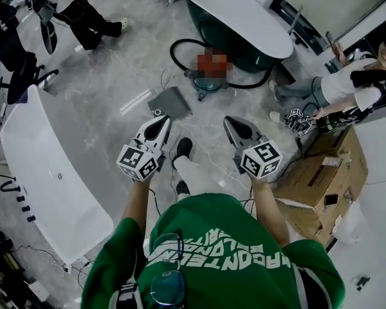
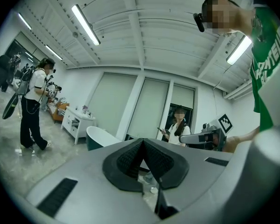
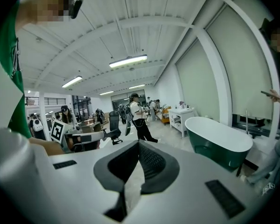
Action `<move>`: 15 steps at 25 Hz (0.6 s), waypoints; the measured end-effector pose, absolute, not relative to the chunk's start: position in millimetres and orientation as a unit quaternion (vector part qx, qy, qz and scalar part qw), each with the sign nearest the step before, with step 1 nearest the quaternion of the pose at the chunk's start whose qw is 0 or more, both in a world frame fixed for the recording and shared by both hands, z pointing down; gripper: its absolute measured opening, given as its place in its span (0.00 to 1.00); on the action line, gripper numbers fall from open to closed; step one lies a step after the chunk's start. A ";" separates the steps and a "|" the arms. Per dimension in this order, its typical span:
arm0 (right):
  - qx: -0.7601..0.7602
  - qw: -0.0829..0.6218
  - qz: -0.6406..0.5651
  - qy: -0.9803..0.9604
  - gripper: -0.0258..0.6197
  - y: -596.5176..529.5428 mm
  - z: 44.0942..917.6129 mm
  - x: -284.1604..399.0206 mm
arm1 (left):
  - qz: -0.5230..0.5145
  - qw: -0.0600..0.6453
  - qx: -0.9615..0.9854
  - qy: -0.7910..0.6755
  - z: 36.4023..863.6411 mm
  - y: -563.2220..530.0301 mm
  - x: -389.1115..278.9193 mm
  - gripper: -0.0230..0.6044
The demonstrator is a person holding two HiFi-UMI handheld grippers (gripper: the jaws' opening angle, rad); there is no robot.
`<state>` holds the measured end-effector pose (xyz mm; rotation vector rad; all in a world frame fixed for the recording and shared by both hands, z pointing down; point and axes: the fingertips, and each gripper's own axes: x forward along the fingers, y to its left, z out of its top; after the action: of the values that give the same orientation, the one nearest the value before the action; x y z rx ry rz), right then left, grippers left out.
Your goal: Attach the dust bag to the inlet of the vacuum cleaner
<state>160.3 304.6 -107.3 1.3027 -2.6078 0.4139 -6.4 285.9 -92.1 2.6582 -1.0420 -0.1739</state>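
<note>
The vacuum cleaner (image 1: 209,82), a teal canister with a black hose (image 1: 180,44) looped round it, stands on the floor ahead of me. A flat grey square, seemingly the dust bag (image 1: 170,102), lies on the floor just to its left. My left gripper (image 1: 162,122) hovers near that square's near edge, its jaws shut and empty (image 2: 143,141). Held level with it on the right, my right gripper (image 1: 232,122) is also shut with nothing in it (image 3: 138,143). Neither gripper touches the bag or the vacuum.
A green bathtub with a white rim (image 1: 238,11) stands behind the vacuum; a white tub (image 1: 45,166) is at the left. An open cardboard box (image 1: 315,179) sits at the right beside a crouching person (image 1: 347,85). Another person (image 1: 83,11) stands far left. Thin cables cross the floor.
</note>
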 end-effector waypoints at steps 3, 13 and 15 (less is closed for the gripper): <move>0.436 0.093 0.144 -0.883 0.05 266.9 -94.3 151.4 | -0.047 0.133 0.921 -0.363 -83.1 252.0 -19.4 0.04; 0.433 0.092 0.177 -0.879 0.05 123.4 -64.0 114.1 | -0.025 0.135 0.922 -0.363 -68.8 120.1 -72.8 0.04; 0.434 0.092 0.179 -0.878 0.05 99.2 -61.1 108.9 | -0.022 0.138 0.922 -0.361 -63.7 98.3 -77.8 0.04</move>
<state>108.9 99.2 -61.1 1.2895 -2.6075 0.5326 -77.8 98.3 -63.7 2.6667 -1.0448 -0.0626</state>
